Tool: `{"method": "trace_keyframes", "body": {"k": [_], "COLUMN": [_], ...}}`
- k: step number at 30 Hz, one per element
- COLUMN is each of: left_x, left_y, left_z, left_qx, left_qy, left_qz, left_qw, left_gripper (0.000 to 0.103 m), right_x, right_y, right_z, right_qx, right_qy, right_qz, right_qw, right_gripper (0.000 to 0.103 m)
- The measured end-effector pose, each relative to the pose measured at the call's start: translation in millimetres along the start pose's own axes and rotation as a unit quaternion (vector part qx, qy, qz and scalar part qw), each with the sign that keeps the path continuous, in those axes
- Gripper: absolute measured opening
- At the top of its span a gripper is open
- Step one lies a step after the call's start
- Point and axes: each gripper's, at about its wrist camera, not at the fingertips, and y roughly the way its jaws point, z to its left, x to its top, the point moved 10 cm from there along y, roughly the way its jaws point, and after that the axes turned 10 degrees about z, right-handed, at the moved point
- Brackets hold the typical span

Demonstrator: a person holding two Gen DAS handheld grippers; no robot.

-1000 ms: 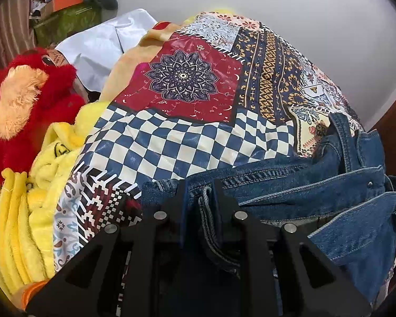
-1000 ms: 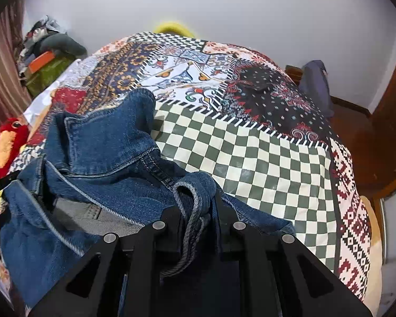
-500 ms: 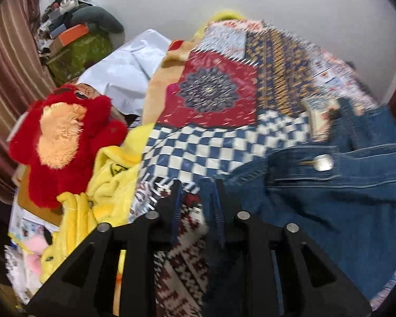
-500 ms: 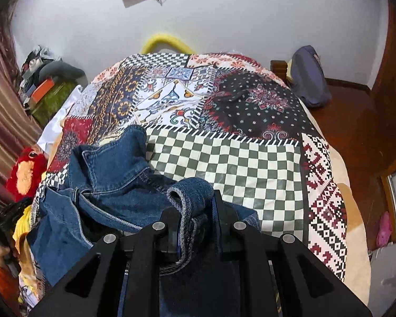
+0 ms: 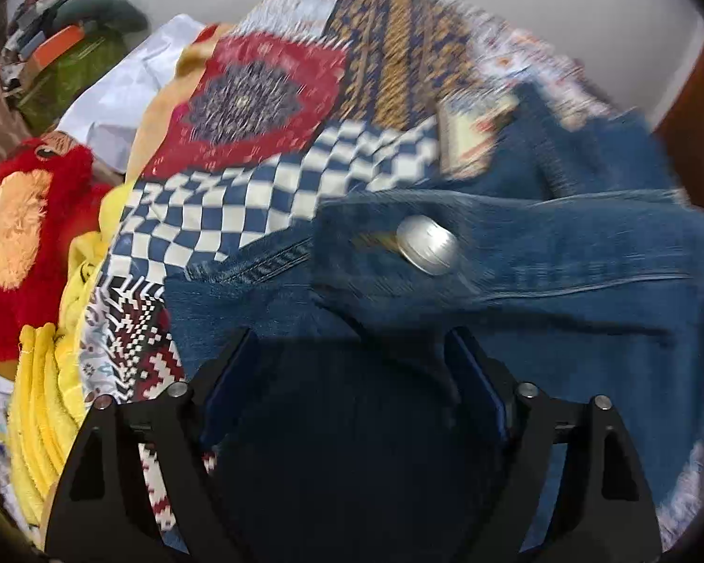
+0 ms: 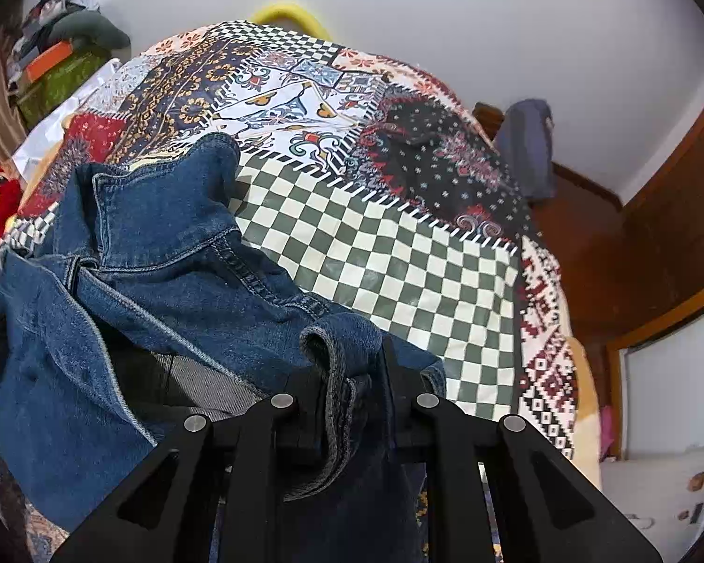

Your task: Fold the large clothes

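Two grippers work one denim jacket (image 6: 155,277), which lies crumpled across the lower left of the right wrist view on a patchwork bedspread (image 6: 399,253), and fills the right and lower half of the blurred left wrist view. As I judge it, the step in hand is laying the jacket out for a fold. To do that well, the loose side should settle flat before it is picked up again at a clean edge or corner, while the held side keeps light tension so the cloth does not bunch.

Its fabric is mid-blue, heavy and stiff-looking, with stitched seams. The collar stands up toward the upper left of the right wrist view, and a grey lining shows low in the frame.

At the bottom centre, the right gripper (image 6: 347,403) is clamped on a rolled hem or cuff. The left gripper (image 5: 352,366) has its jaws opening wide, with dark denim lying between them unpressed. One metal button (image 5: 427,245) gleams at centre right.
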Motion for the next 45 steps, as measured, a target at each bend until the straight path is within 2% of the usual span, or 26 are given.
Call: {"method": "trace_keyframes", "body": {"k": [2, 4, 5, 6, 7, 9, 10, 11, 13, 15, 19, 21, 24, 29, 33, 35, 38, 40, 43, 44, 45], "left_x": [-0.9, -1.7, -2.2, -3.0, -3.2, -2.9, -2.8, -3.1, -4.5, -5.9, -4.6, 1.8, 10.9, 3.6, -23.3, -37.1, -58.8, -63.3, -71.5, -74.8, -77.9], "left_y": [17.9, 22.1, 21.3, 20.6, 20.0, 17.3, 15.2, 13.3, 8.9, 2.3, -26.4, -45.8, -64.0, -81.5, -60.9, -43.7, -10.5, -8.4, -6.3, -6.5, -6.9], "left_z": [7.6, 9.4, 8.5, 7.8, 7.5, 9.4, 12.6, 17.9, 28.0, 40.7, 60.4, 74.8, 90.7, 88.9, 58.4, 46.0, 43.4, 48.4, 68.6, 76.1, 83.2], "left_qx": [0.007, 0.003, 0.013, 0.028, 0.042, 0.073, 0.082, 0.091, 0.103, 0.108, 0.106, 0.142, 0.149, 0.093, 0.040, 0.029, 0.059, 0.046, 0.030, 0.034, 0.042], "left_qy": [-0.021, -0.020, -0.014, -0.009, -0.003, 0.012, 0.017, 0.020, 0.018, 0.008, -0.016, -0.025, -0.027, -0.016, 0.018, 0.032, 0.048, 0.036, -0.001, -0.008, -0.012], "left_qz": [0.008, -0.007, -0.014, -0.019, -0.021, -0.026, -0.030, -0.032, -0.036, -0.043, -0.070, -0.083, -0.083, -0.075, -0.034, -0.013, 0.013, -0.011, -0.005, -0.006, -0.005], "left_qw": [0.9997, 0.9998, 0.9997, 0.9994, 0.9989, 0.9969, 0.9960, 0.9951, 0.9939, 0.9932, 0.9918, 0.9860, 0.9850, 0.9927, 0.9984, 0.9990, 0.9970, 0.9982, 0.9995, 0.9994, 0.9990], "left_gripper": [0.093, 0.093, 0.094, 0.094, 0.094, 0.094, 0.094, 0.094, 0.094, 0.093, 0.093, 0.093, 0.093, 0.093, 0.094, 0.094, 0.095, 0.102, 0.103, 0.103, 0.103], "right_x": [2.2, 7.2, 10.1, 13.8, 17.8, 24.6, 25.1, 23.2, 15.0, 1.4, -20.5, -26.9, -28.3, -30.3, -37.5, -45.2, -54.9, -58.7, -65.0, -65.3, -67.4], "right_y": [0.2, -5.7, -8.3, -11.1, -14.7, -29.2, -35.5, -42.7, -50.1, -54.8, -56.1, -54.6, -49.6, -44.1, -33.2, -19.5, -0.5, -0.7, -0.9, -1.2, -0.7], "right_z": [-2.6, -9.6, -14.5, -24.0, -36.8, -81.8, -94.8, -106.4, -109.4, -101.9, -68.3, -44.9, 1.9, 81.0, 140.4, 159.2, 164.1, 161.5, 146.1, 137.2, 130.7], "right_qx": [0.027, 0.082, 0.108, 0.115, 0.094, -0.027, -0.054, -0.059, -0.020, -0.002, -0.013, -0.005, 0.026, 0.079, 0.114, 0.099, 0.046, 0.030, 0.000, -0.014, -0.015], "right_qy": [0.007, 0.029, 0.044, 0.062, 0.076, 0.106, 0.112, 0.116, 0.106, 0.080, 0.009, -0.020, -0.054, -0.103, -0.140, -0.159, -0.185, -0.196, -0.197, -0.195, -0.190], "right_qz": [0.000, -0.007, -0.007, -0.012, -0.021, -0.051, -0.059, -0.067, -0.068, -0.066, -0.067, -0.066, -0.062, -0.061, -0.039, -0.022, -0.017, -0.032, -0.026, -0.025, -0.025], "right_qw": [1.000, 0.996, 0.993, 0.991, 0.992, 0.993, 0.990, 0.989, 0.992, 0.995, 0.998, 0.998, 0.996, 0.990, 0.983, 0.982, 0.982, 0.980, 0.980, 0.980, 0.981], "right_gripper": [0.013, 0.014, 0.016, 0.017, 0.017, 0.017, 0.017, 0.017, 0.017, 0.017, 0.017, 0.017, 0.017, 0.017, 0.017, 0.017, 0.017, 0.017, 0.017, 0.018, 0.031]}}
